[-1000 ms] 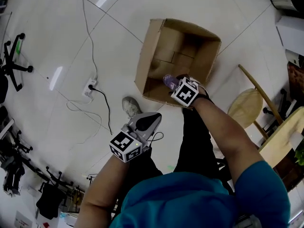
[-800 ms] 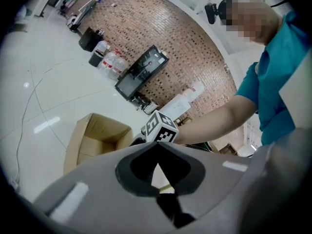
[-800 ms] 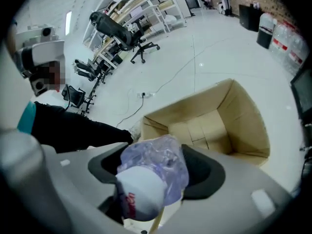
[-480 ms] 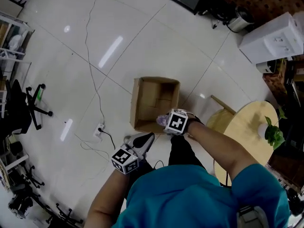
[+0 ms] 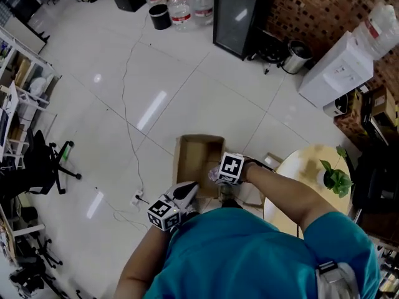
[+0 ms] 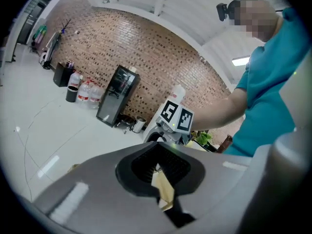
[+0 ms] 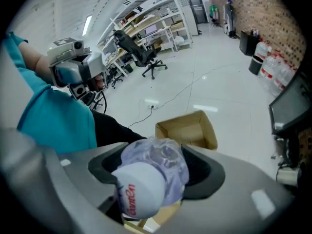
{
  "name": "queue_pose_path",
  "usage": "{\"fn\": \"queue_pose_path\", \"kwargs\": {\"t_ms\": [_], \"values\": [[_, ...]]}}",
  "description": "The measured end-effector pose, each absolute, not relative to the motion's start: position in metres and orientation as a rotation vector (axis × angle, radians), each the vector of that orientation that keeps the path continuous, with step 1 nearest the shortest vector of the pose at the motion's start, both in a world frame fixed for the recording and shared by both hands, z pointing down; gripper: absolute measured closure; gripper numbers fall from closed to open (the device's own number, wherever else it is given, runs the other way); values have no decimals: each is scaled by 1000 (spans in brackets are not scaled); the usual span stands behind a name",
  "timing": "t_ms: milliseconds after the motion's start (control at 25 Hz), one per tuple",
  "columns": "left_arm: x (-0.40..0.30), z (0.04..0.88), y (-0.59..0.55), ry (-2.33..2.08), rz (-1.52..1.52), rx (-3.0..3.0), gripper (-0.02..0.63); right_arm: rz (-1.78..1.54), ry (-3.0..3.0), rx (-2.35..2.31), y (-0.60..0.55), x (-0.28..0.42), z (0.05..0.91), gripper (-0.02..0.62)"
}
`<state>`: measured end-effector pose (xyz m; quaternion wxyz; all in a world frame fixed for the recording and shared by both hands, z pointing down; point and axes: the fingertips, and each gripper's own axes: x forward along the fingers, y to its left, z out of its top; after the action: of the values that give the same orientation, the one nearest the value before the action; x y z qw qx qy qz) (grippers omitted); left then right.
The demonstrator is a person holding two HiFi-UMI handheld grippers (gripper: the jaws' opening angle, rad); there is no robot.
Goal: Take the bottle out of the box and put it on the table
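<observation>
My right gripper [image 5: 219, 173] is shut on the bottle [image 5: 212, 175], a clear purple-tinted plastic one with a white cap [image 7: 139, 194]. In the right gripper view the bottle [image 7: 158, 167] fills the hollow between the jaws, cap towards the camera. The open brown cardboard box [image 5: 198, 157] stands on the floor far below; its inside [image 7: 187, 129] looks bare. My left gripper [image 5: 181, 197] hangs beside my body to the left of the box, jaws closed together with nothing in them. A round wooden table [image 5: 298, 173] is to the right.
A small potted plant [image 5: 333, 180] stands on the table. A power strip and cable [image 5: 138, 199] lie left of the box. A white water dispenser [image 5: 343, 73], a black cabinet [image 5: 240, 11], water jugs [image 5: 181, 2] and an office chair [image 5: 47, 167] ring the tiled floor.
Both grippers have risen a long way, and the bottle came up out of the box with the right one. The head camera rose too, so the box now looks small and far below.
</observation>
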<state>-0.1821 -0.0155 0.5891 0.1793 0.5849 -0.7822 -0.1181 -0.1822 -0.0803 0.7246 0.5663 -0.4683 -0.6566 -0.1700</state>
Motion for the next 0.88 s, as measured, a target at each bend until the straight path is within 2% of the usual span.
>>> {"fn": "queue_pose_path", "kwargs": {"t_ms": [320, 480, 880], "values": [[-156, 506, 17, -2002, -316, 1952, 606, -232, -1732, -889, -66, -166, 628, 264], [-139, 465, -1, -1837, -270, 2085, 606, -122, -1811, -755, -96, -142, 566, 264], [-52, 406, -60, -1629, -191, 2278, 606, -3, -1910, -579, -169, -38, 480, 264]]}}
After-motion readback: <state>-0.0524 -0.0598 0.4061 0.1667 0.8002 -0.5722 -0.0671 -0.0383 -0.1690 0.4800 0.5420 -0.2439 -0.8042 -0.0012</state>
